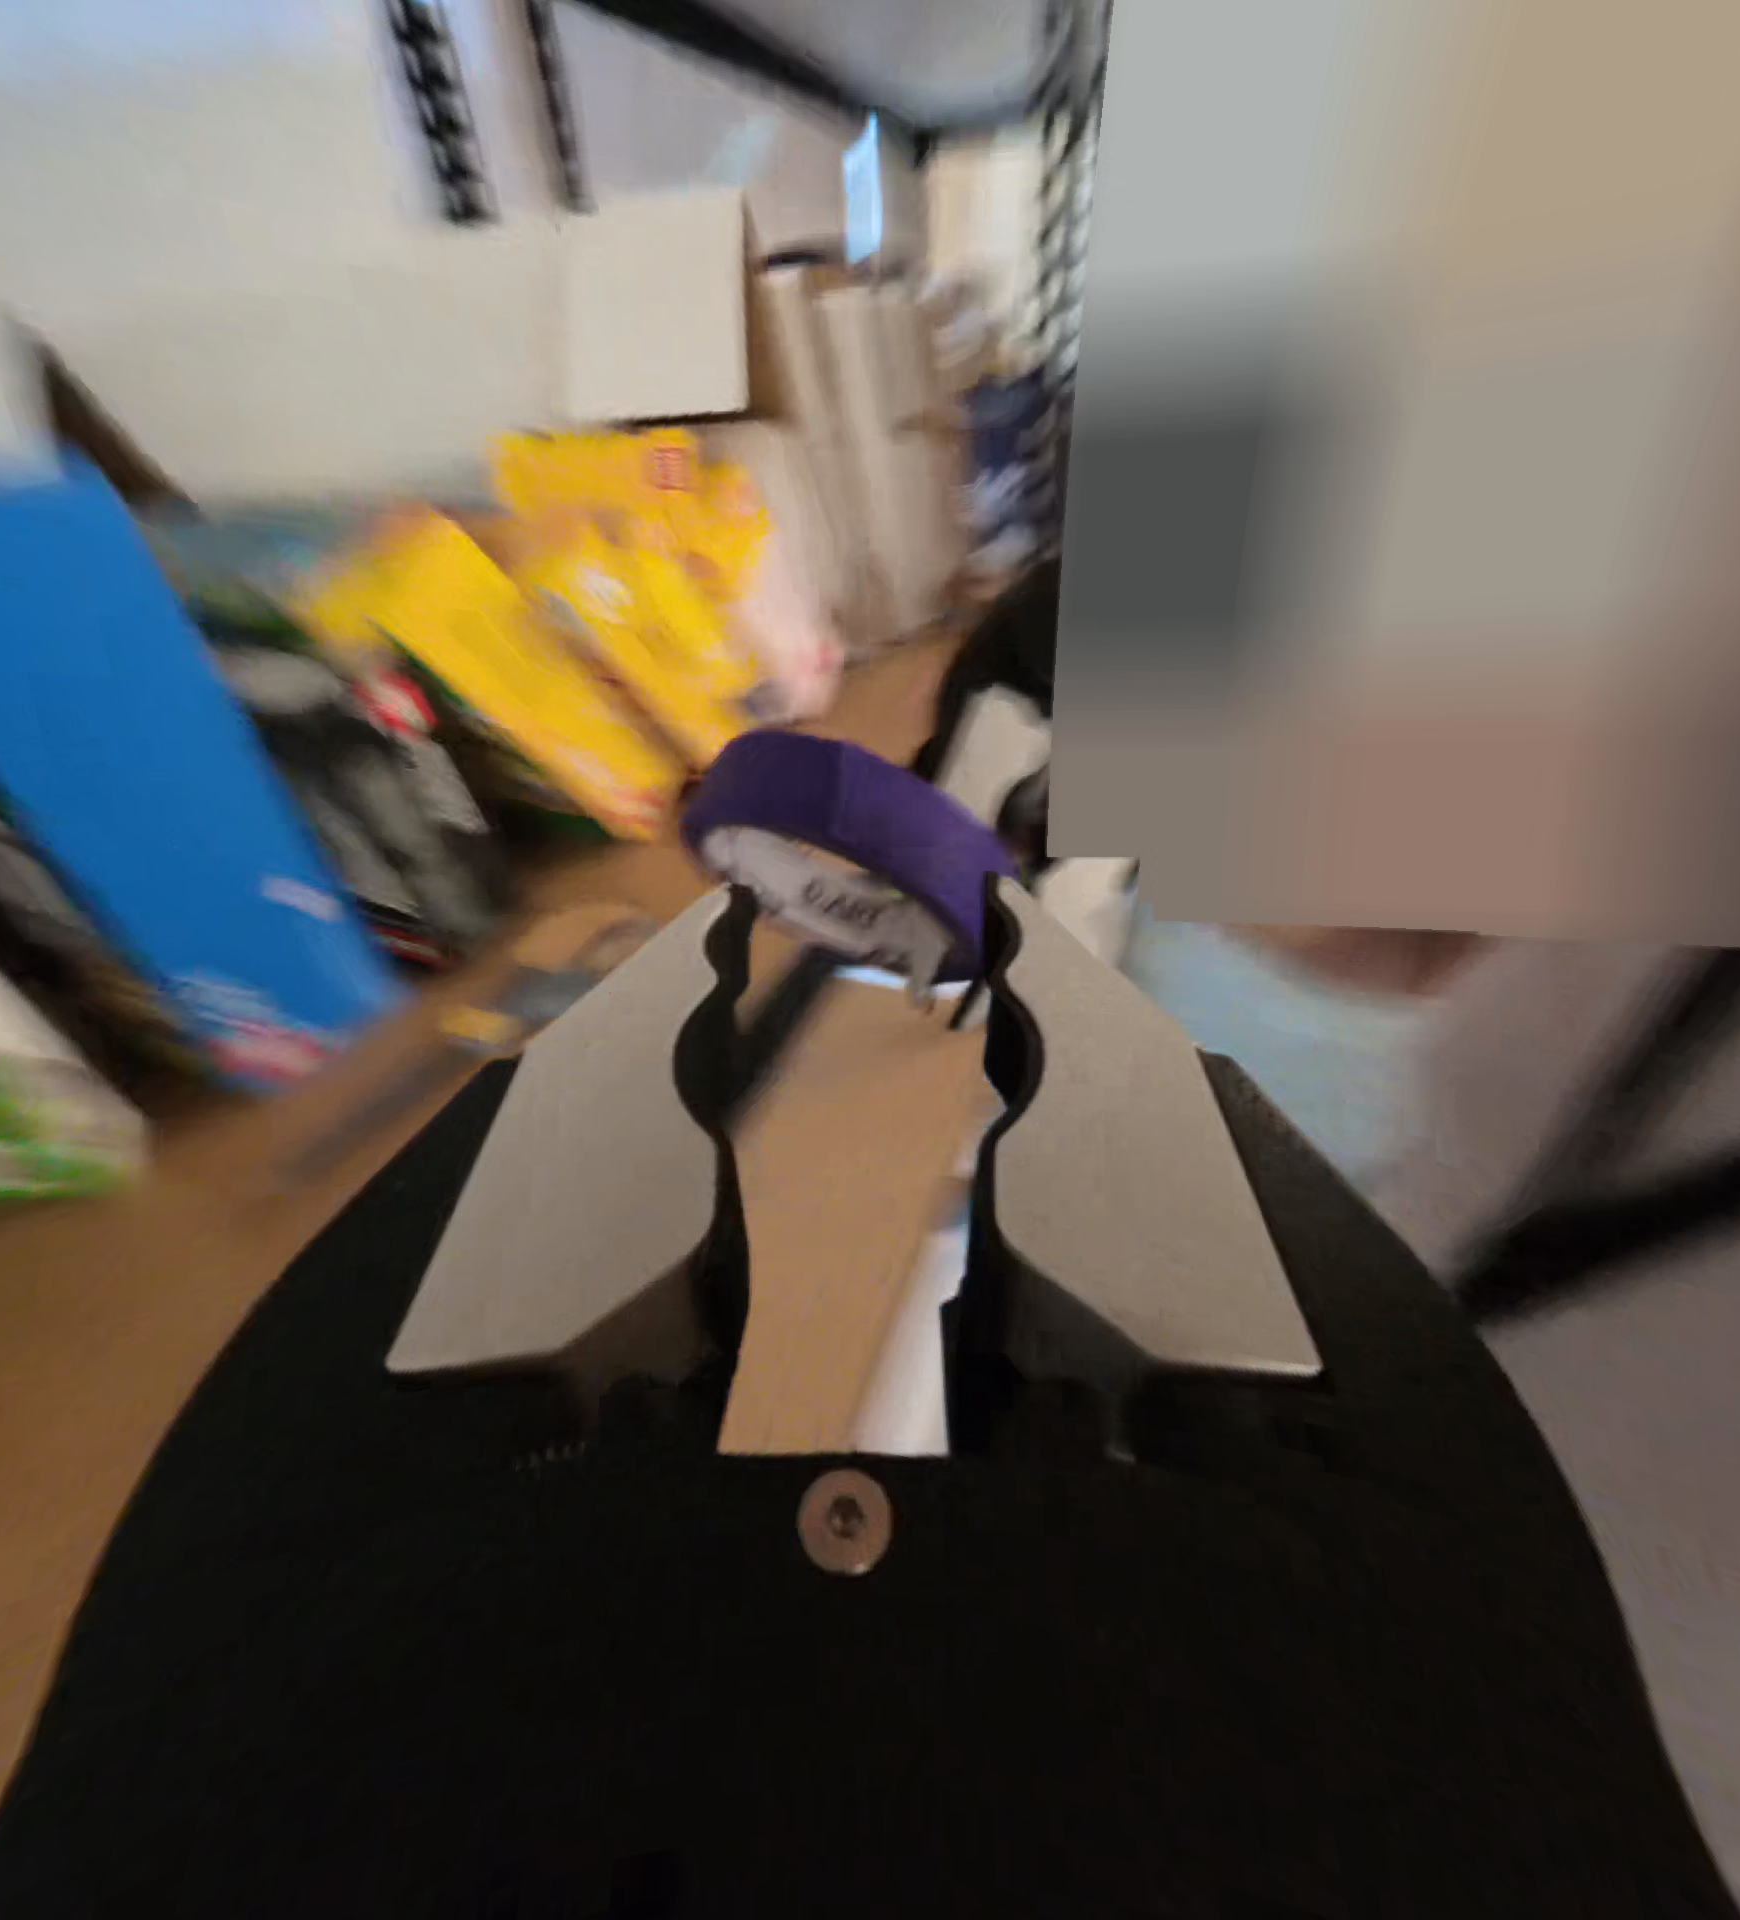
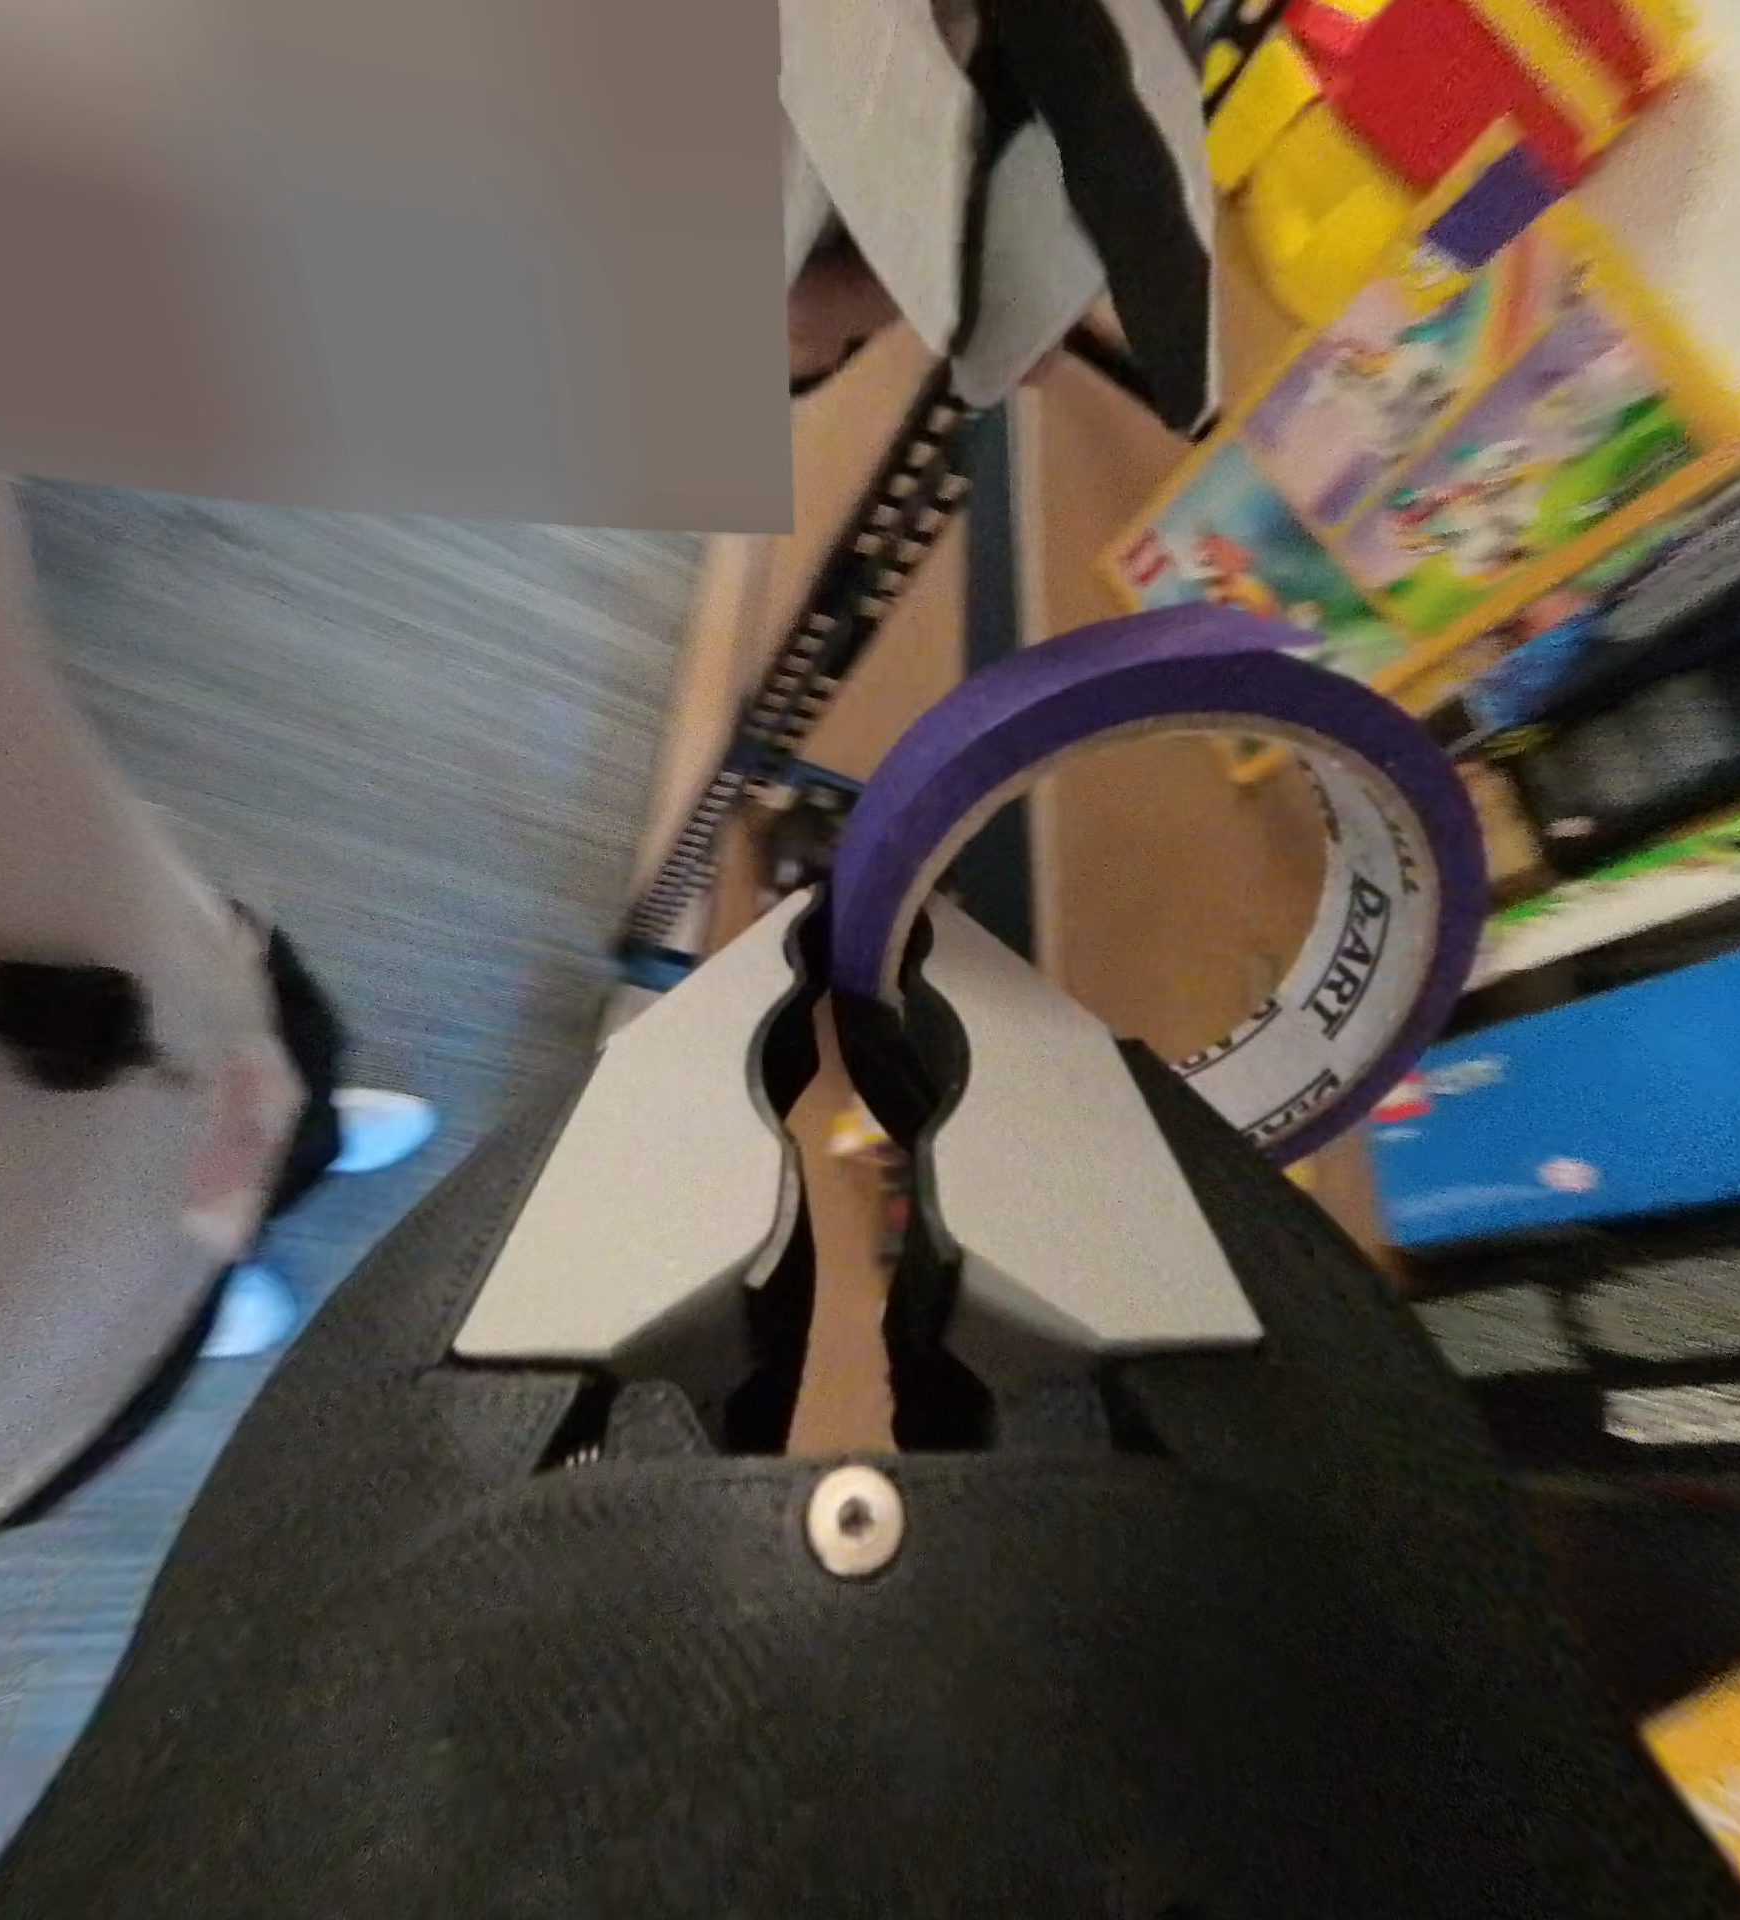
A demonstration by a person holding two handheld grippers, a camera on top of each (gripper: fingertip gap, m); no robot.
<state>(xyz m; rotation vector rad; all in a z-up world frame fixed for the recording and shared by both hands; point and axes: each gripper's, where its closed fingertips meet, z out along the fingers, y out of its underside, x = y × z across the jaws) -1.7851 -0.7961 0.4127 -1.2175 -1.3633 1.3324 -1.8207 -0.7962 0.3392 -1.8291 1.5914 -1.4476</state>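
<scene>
A roll of purple tape (image 2: 1105,707) with a white printed core is pinched by its wall between my right gripper's (image 2: 871,935) grey fingers, and the ring stands up and to the right of the tips. In the left wrist view the same tape roll (image 1: 845,821) shows small, just beyond the tips of my left gripper (image 1: 861,904). The left jaws stand apart, and nothing sits between them. The left gripper (image 1: 861,904) also shows at the top of the right wrist view (image 2: 980,239), away from the roll. Both views are motion-blurred.
A blue box (image 1: 118,748) and yellow boxes (image 1: 554,665) lean on a wooden shelf board (image 1: 118,1351), with cardboard boxes (image 1: 658,312) behind. The right wrist view shows colourful toy boxes (image 2: 1468,436), a black perforated shelf post (image 2: 845,623) and a person's grey clothing (image 2: 66,935). My hands' fingertips stand some 9 cm from each other.
</scene>
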